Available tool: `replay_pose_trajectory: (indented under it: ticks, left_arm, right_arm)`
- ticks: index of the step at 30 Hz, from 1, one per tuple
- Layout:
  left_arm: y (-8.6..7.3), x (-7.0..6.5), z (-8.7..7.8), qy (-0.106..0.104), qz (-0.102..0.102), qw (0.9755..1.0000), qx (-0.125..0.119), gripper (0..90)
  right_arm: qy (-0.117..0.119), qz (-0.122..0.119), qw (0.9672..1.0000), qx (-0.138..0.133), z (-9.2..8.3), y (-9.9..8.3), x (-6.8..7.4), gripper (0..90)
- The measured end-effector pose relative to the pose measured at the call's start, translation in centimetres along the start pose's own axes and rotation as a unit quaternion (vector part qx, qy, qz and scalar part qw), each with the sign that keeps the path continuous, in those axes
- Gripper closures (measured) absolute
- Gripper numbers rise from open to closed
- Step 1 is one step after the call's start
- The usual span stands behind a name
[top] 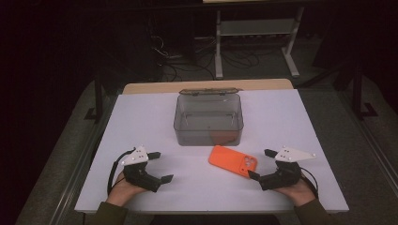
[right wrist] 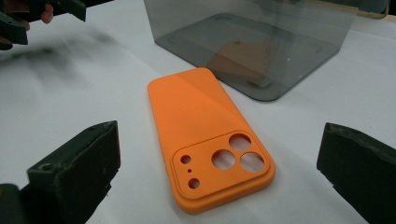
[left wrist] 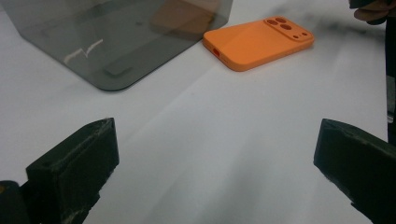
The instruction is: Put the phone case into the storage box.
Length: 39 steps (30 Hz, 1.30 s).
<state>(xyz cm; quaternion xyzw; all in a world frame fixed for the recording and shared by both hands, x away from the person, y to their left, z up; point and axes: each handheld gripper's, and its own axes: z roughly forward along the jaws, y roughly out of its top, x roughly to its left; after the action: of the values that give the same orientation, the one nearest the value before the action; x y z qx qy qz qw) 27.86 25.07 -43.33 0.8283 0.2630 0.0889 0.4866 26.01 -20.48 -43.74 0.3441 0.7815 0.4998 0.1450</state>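
The orange phone case lies back-up on the white table, just in front of the smoky clear box — no brand or writing readable. The right gripper is near the case's camera end, jaws wide, empty. The left gripper — wide too — is well apart.

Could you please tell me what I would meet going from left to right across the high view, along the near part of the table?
Left gripper, jaws open → orange phone case, lying flat → right gripper, jaws open.
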Motion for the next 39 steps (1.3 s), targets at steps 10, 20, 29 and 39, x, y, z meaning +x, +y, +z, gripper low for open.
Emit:
replay_pose_trajectory:
  ticks: [10,20,29,39]
  left_arm:
    - [0.0,0.0,0.0,-0.002,-0.005,1.0,-0.004,0.0]
    - [0.0,0.2,0.0,0.002,-0.006,1.0,-0.004,0.0]
    - [0.0,0.2,0.0,-0.002,-0.003,1.0,-0.003,0.0]
    - [0.0,0.1,-0.3,0.001,-0.004,1.0,-0.006,0.0]
  right_arm:
    - [0.0,-0.001,1.0,-0.004,-0.1,0.0,-0.1,0.0]
    - [0.001,0.006,0.9999,-0.011,-0.4,0.1,-0.3,0.0]
    - [-0.005,0.005,0.9999,-0.013,-0.3,0.4,-0.6,0.0]
    - [-0.012,-0.004,0.9998,-0.015,0.1,0.9,-1.1,0.0]
